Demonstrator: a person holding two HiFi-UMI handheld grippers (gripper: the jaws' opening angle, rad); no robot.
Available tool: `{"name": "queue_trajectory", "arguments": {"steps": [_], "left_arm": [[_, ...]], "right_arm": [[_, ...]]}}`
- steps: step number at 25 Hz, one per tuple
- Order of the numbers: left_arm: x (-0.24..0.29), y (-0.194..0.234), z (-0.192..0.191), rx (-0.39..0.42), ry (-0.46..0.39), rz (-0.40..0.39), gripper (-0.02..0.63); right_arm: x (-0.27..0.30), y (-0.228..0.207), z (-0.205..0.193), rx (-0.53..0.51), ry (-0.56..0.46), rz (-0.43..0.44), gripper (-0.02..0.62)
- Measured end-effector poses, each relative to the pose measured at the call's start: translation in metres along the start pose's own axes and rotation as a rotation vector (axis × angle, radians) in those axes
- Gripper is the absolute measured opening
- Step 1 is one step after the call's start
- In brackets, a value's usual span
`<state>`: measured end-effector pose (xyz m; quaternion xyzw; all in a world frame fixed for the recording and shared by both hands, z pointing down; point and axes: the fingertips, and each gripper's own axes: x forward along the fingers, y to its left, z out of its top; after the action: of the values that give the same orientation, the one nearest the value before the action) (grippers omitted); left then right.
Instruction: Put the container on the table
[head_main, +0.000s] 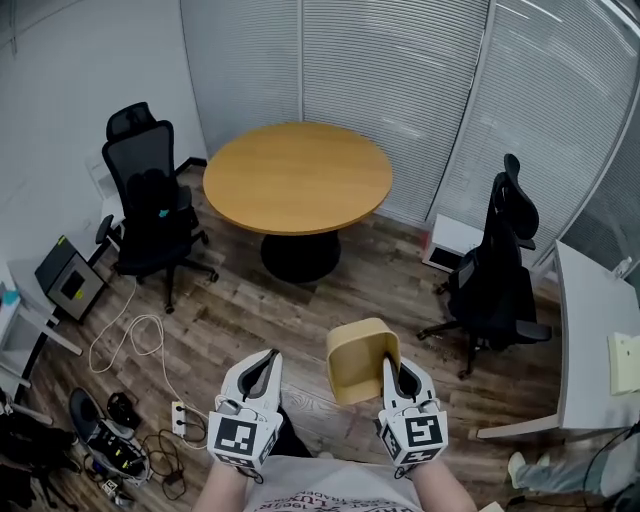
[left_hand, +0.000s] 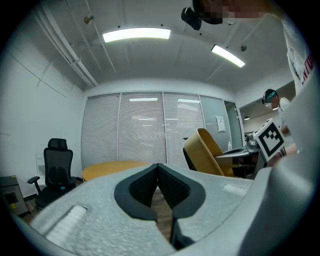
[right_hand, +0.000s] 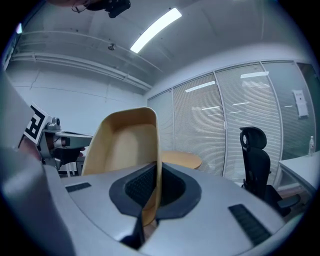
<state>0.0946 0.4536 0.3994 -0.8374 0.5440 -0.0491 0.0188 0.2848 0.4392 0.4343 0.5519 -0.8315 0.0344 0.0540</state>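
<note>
R gripper (head_main: 401, 378): jaws clamped on one thin wall of tan container (head_main: 358, 358), which is held off the wood floor (head_main: 300, 310), tipped on its side, near the person & right of centre, well apart from round wooden table (head_main: 297, 176) at far centre. L gripper (head_main: 262, 366): near container's left, not touching it; jaws pressed together w/ nothing betw. them. One office chair (head_main: 150, 210) left of table, second chair (head_main: 500, 275) to the right, white desk (head_main: 590, 340) at right edge.
</note>
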Motion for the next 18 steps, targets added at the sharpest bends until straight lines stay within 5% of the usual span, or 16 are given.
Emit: {"name": "queue_trajectory", "arguments": {"steps": [9,18], "left_arm": [[0.081,0.101,-0.002,-0.042,-0.003,-0.023,0.006],[0.166,0.257,0.008,-0.042,-0.013,-0.036,0.006]], "right_arm": [[0.113,0.007,0.016,-0.006,0.048,-0.037,0.009],[0.281,0.038,0.045,0.1,0.092,-0.055,0.009]]}}
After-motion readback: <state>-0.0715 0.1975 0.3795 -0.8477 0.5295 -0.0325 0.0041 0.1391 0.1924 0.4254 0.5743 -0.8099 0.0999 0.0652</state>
